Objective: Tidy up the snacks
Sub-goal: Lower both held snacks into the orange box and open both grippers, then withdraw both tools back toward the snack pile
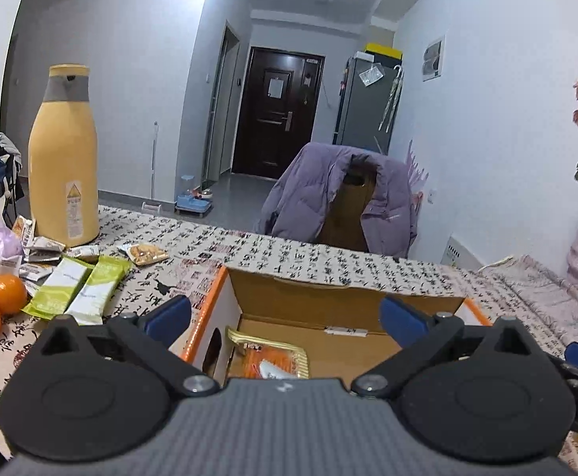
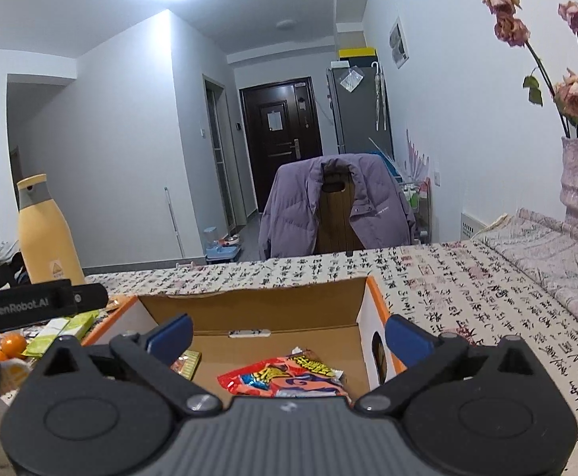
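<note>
Left tool spread, empty, above the cardboard box; its view alone shows an orange tray pack. Right tool spread too, showing a red snack bag. Green packets lie on the counter.

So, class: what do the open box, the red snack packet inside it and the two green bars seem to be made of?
Box: corrugated cardboard, matte brown inside, printed white and orange outside; torn raw edge shows.
Red snack packet: probably plastic film, glossy and crinkled, with highlights.
Green bars: likely plastic or foil wrappers, smoother and duller, with crimped ends.
</note>
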